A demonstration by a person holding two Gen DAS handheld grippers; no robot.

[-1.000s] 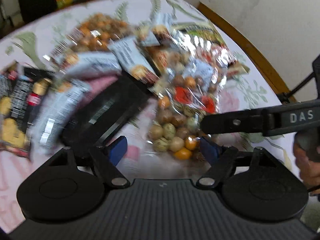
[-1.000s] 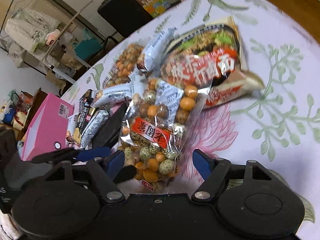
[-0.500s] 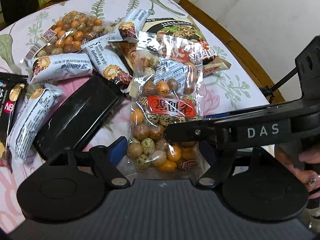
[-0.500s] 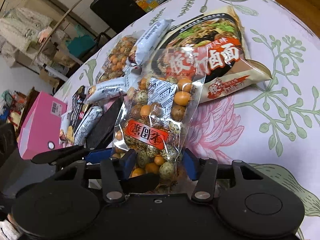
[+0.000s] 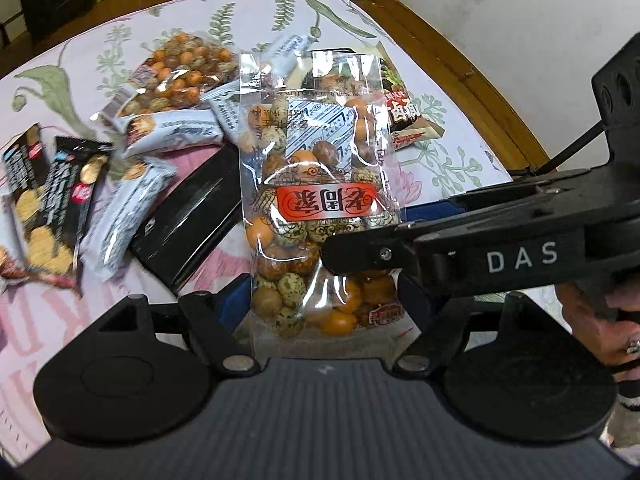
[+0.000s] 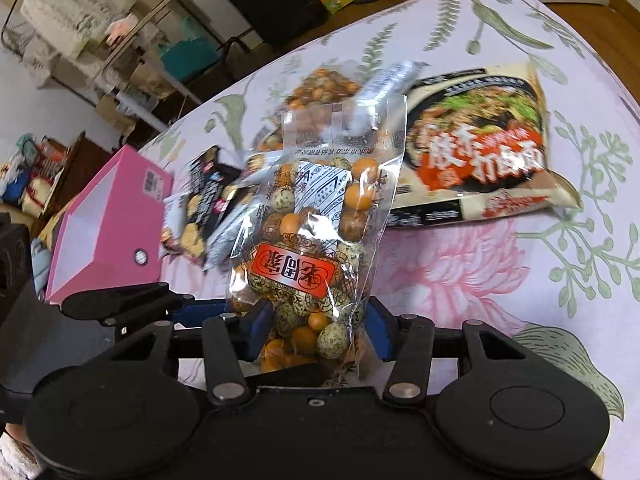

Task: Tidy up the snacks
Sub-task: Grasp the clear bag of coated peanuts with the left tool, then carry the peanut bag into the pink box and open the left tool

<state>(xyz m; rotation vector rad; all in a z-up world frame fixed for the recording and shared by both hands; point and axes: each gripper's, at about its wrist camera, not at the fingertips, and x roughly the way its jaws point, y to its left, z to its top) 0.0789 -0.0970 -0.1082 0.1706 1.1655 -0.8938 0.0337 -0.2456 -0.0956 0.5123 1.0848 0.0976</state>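
Note:
A clear bag of orange and speckled coated nuts with a red label is up off the table. My right gripper is shut on its lower end, blue pads pressing both sides. In the left wrist view the same bag stands between the pads of my left gripper, which is open and does not squeeze it. The right gripper reaches in from the right across the bag. One of the left gripper's fingers shows low on the left in the right wrist view.
On the floral tablecloth lie a second nut bag, a noodle packet, white wafer bars, black cracker packs and a black case. A pink box stands at the left. The table's wooden edge runs on the right.
The right gripper's jaws closed onto the nut bag, which lay among the snacks and has risen off the table. Both grippers moved up; the left one kept its width.

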